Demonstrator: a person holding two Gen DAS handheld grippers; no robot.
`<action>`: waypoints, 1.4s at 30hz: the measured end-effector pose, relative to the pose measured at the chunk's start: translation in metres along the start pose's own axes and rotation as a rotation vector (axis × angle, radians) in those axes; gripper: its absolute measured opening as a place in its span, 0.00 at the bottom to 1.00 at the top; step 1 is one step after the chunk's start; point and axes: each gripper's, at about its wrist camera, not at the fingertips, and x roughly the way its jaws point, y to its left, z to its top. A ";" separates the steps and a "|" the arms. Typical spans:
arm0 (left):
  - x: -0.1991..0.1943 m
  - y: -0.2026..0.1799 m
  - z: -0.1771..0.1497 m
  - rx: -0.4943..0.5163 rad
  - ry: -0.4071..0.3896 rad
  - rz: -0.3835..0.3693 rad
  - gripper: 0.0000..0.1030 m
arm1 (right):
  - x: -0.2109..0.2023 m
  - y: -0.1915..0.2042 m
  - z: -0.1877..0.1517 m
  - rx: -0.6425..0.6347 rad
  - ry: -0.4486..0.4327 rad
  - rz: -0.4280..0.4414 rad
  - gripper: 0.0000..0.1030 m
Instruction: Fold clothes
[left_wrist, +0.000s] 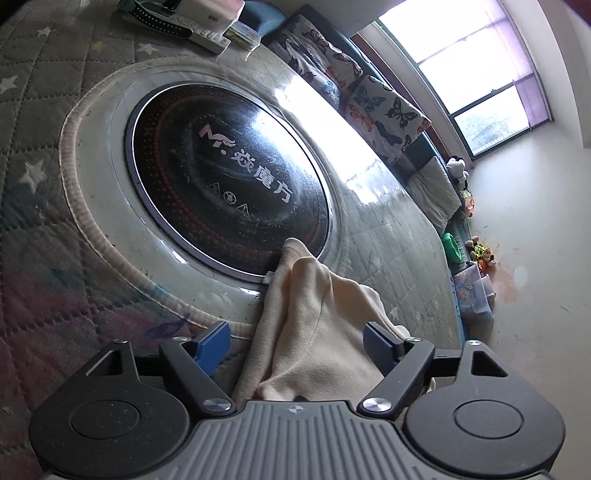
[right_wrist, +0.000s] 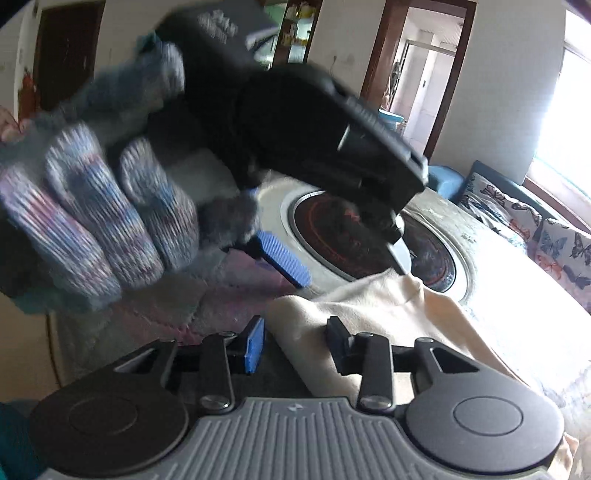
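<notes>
A cream cloth (left_wrist: 314, 332) lies bunched on the quilted table cover, its far tip over the rim of a round black hob. My left gripper (left_wrist: 295, 349) stands open, its blue pads wide apart on either side of the cloth's folds. In the right wrist view the same cloth (right_wrist: 388, 314) spreads to the right, and its near corner sits between the pads of my right gripper (right_wrist: 295, 345). That gripper is open, with a gap beside its left pad. A gloved hand (right_wrist: 103, 214) holds the left gripper (right_wrist: 349, 273), blurred, just above the cloth.
The glass hob (left_wrist: 221, 177) is set in a pale ring in the star-quilted cover (left_wrist: 37, 110). A power strip and small items (left_wrist: 192, 26) lie at the far edge. Butterfly cushions (left_wrist: 388, 107) line a bench under the window, with toys past them.
</notes>
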 end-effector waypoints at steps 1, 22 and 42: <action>0.001 -0.001 0.000 -0.002 0.001 -0.003 0.83 | 0.000 0.000 0.000 0.000 -0.002 -0.007 0.18; 0.030 0.007 -0.004 -0.093 0.103 -0.130 0.26 | -0.060 -0.034 -0.009 0.219 -0.124 0.042 0.09; 0.028 -0.015 -0.015 0.080 0.053 -0.057 0.22 | -0.099 -0.178 -0.127 0.746 -0.022 -0.370 0.33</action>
